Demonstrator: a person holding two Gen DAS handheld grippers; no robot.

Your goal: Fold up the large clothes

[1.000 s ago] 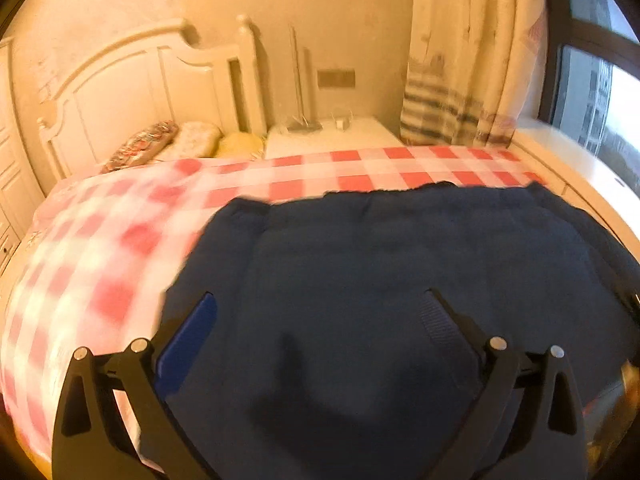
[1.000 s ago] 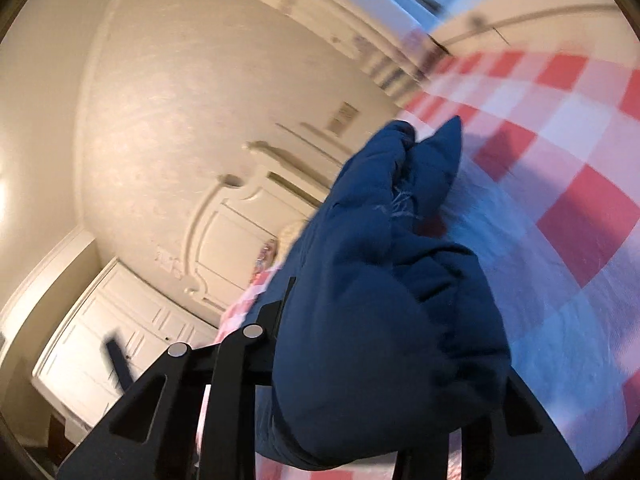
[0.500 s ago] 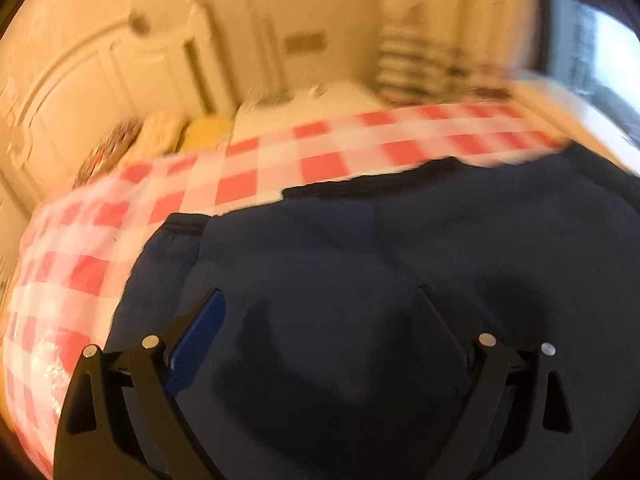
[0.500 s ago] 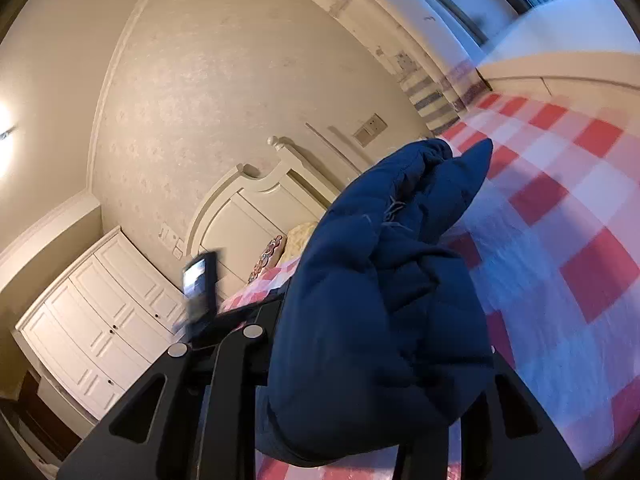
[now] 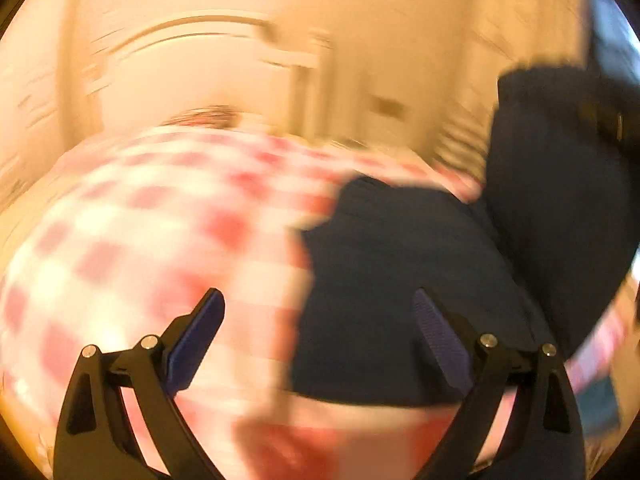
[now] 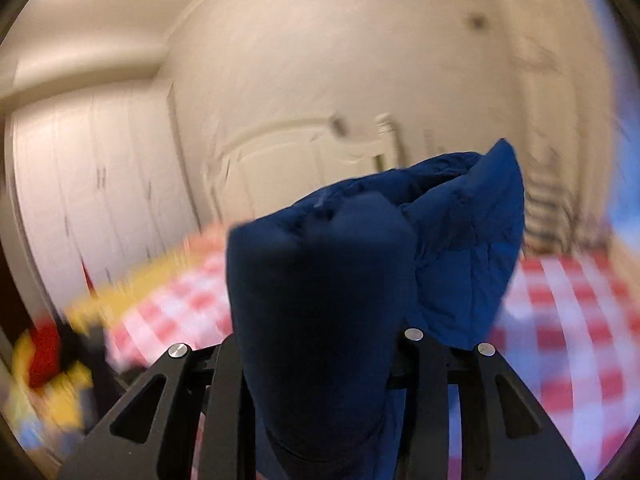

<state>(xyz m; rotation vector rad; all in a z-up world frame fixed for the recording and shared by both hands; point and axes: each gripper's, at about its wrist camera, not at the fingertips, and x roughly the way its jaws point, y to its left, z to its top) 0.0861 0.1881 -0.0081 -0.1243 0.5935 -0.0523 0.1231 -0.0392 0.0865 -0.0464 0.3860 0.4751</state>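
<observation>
A dark navy padded jacket (image 5: 400,280) lies on the bed's red-and-white checked cover (image 5: 140,240); one part of it rises up at the right of the left wrist view (image 5: 560,200). My left gripper (image 5: 316,312) is open and empty above the jacket's left edge. My right gripper (image 6: 320,344) is shut on a bunched fold of the jacket (image 6: 332,300), which hides its fingertips and is held above the bed. Both views are blurred by motion.
A white headboard (image 5: 200,72) and a pillow (image 5: 204,116) are at the far end of the bed. White wardrobe doors (image 6: 92,208) stand to the left. A striped curtain (image 6: 548,200) hangs at the right. Red and yellow things (image 6: 52,360) lie at the lower left.
The left gripper has swung left, so the jacket now sits to its right. The right gripper has turned upright with the fold still held, lifting that part of the jacket.
</observation>
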